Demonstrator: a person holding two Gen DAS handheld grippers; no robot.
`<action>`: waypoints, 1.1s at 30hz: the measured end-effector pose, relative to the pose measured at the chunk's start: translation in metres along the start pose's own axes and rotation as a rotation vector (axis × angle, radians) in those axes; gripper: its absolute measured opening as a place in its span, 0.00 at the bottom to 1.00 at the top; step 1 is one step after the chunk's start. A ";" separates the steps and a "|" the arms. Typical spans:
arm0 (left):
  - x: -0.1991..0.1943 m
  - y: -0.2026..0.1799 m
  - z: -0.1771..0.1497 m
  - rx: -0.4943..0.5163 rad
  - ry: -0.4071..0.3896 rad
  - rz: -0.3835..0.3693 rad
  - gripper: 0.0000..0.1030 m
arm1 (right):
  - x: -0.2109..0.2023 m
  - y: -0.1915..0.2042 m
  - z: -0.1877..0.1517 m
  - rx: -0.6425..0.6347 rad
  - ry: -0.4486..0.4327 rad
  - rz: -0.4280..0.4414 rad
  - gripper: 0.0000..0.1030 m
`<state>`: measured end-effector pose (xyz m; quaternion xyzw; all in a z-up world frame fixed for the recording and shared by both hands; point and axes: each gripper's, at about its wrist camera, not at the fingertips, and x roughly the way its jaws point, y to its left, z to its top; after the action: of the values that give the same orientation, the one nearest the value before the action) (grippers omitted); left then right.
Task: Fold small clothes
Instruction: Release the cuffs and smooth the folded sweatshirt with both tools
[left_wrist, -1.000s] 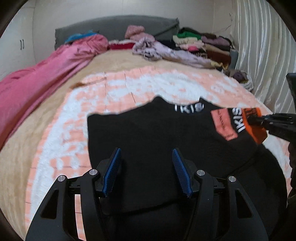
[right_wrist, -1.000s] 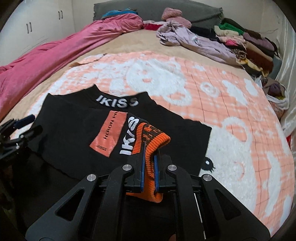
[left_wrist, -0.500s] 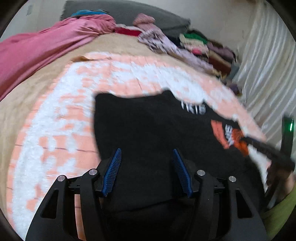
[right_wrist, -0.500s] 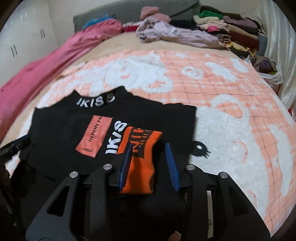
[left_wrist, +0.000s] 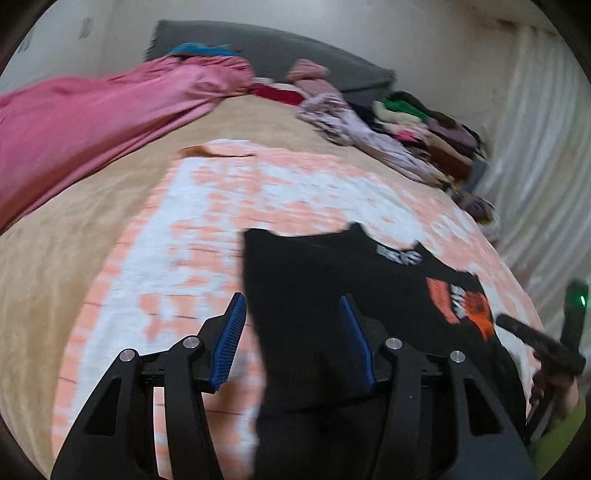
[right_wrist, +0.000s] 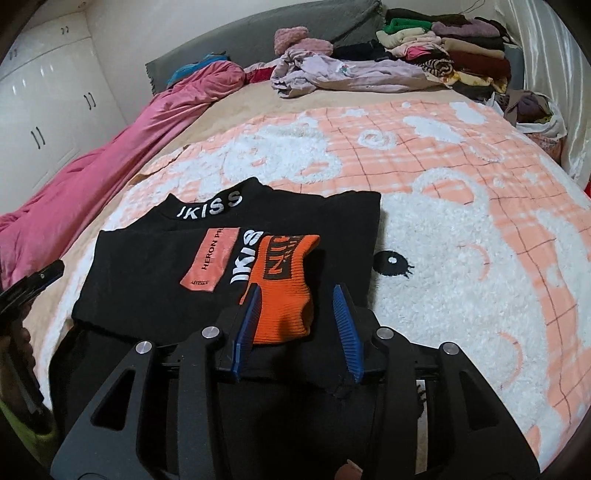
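Centrally, on my right-wrist view, the black top (right_wrist: 155, 273) lies folded on the peach-and-white blanket (right_wrist: 461, 229) that covers the bed, its collar lettering turned toward the headboard (right_wrist: 258, 40). One sleeve is doubled back across the chest, so that its orange cuff (right_wrist: 286, 288) rests flat on the black cloth beside a peach label (right_wrist: 210, 264). My right gripper (right_wrist: 297, 321) hangs over that cuff with its blue pads (right_wrist: 345, 325) apart; its jaws have just been opening, and the cuff lies between them, though I see neither pad pressing on it. On my left-wrist view, which is blurred, my left gripper (left_wrist: 293, 341) stands over the near left edge of the same top (left_wrist: 332, 288), its blue pads (left_wrist: 231, 339) apart and clear of the cloth, with blanket (left_wrist: 184, 221) showing under the left pad and black cloth under the right; its jaws have just been closing somewhat, with nothing clamped. At the right edge of that view the dark fingers of my right gripper (left_wrist: 535, 339) reach toward the orange cuff (left_wrist: 478, 310). A pink quilt (right_wrist: 110, 147) runs along the left side of the bed, and a stack of folded clothes (right_wrist: 443, 40) sits at the far right corner, with a loose lilac garment (right_wrist: 351, 74) beside it.
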<state>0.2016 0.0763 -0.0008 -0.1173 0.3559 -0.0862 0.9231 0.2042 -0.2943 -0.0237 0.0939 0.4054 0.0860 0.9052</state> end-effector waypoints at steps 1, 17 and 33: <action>0.002 -0.011 -0.003 0.035 0.008 -0.022 0.48 | 0.004 0.002 0.001 -0.008 0.009 0.005 0.32; 0.047 -0.025 -0.031 0.118 0.181 0.028 0.52 | 0.028 0.008 -0.012 -0.114 0.072 -0.163 0.05; 0.030 -0.037 -0.034 0.153 0.141 0.036 0.52 | 0.011 0.062 -0.003 -0.163 0.007 -0.002 0.28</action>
<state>0.1983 0.0285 -0.0343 -0.0339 0.4142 -0.1045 0.9035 0.2040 -0.2311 -0.0184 0.0190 0.4004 0.1182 0.9085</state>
